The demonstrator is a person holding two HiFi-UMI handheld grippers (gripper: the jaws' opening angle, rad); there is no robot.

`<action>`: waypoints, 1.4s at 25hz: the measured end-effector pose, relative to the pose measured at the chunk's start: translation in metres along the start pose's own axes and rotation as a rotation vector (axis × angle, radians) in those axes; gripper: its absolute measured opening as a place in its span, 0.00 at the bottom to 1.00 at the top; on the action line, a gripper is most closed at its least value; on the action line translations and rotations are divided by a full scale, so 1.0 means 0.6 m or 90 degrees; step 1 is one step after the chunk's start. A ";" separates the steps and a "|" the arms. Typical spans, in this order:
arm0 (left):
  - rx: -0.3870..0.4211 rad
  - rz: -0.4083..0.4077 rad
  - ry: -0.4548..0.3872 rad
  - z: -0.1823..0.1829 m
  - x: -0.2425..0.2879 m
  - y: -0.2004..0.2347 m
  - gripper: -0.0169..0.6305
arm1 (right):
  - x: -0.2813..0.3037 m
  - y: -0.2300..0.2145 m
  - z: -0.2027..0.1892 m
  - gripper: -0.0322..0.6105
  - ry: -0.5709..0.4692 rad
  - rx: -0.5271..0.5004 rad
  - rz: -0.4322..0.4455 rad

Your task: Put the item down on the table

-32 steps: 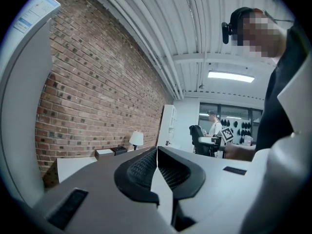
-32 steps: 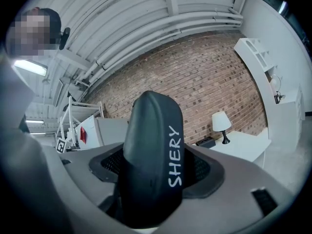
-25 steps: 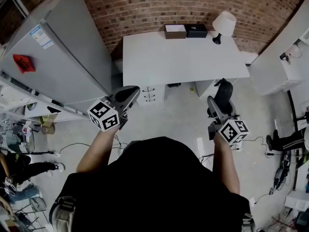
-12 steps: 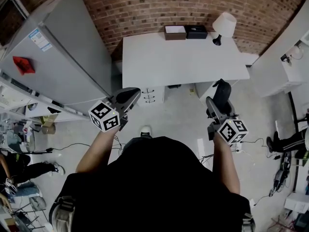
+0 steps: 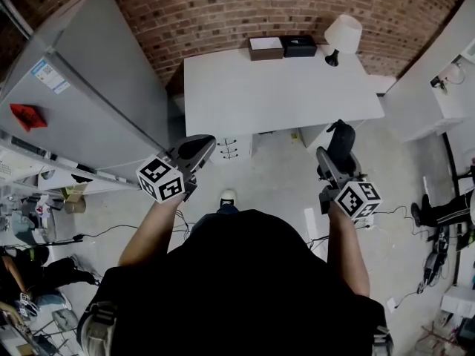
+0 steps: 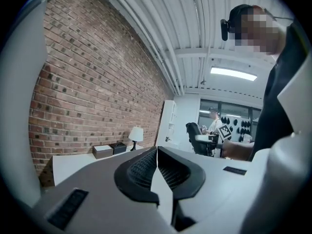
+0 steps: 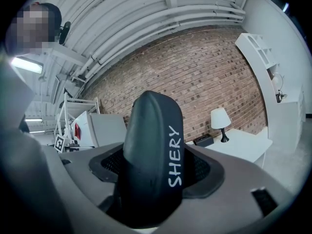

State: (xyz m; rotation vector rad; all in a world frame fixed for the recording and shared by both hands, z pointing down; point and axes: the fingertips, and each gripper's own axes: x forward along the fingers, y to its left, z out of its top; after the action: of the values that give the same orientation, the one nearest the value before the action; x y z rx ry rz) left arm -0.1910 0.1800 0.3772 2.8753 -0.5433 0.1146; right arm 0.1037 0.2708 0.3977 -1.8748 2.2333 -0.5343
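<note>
1. Head view: the white table stands against the brick wall. Its near edge faces me and open floor lies between us. A grey refrigerator closes off the left side and a white shelf unit closes off the right. A drawer unit sits under the table's near edge.
2. Same view, containers: a brown box and a black box sit side by side at the table's far edge, with a lamp just to their right. The brown box shows a white inside, and I can't tell what either box holds. The tabletop in front of them is bare.
3. Same view: the left gripper and right gripper hang over the floor, short of the table's near edge. The dark item sticks up out of the right gripper.
4. Left gripper view: the claw's pads are pressed together with nothing between them. The table, boxes and lamp lie ahead along the brick wall.
5. Right gripper view: the claw stands fairly wide, clamped on the dark item, which is rounded and lettered "SHERY". It is in the air and not on the table, which shows ahead to the right.
</note>
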 end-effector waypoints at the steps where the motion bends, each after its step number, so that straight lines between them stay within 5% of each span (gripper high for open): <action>1: -0.001 -0.003 0.000 0.000 0.004 0.009 0.06 | 0.008 -0.001 0.000 0.59 0.001 0.000 -0.003; 21: -0.028 -0.067 0.049 0.011 0.065 0.233 0.06 | 0.195 0.041 0.012 0.59 -0.007 0.042 -0.049; 35: -0.027 -0.140 0.057 0.035 0.142 0.320 0.06 | 0.259 0.029 0.034 0.59 -0.031 0.050 -0.107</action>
State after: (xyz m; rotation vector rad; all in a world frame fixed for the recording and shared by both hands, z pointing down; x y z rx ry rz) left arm -0.1818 -0.0294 0.4037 2.8485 -0.2090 0.1932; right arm 0.0656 0.1183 0.3872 -2.0234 2.0069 -0.5862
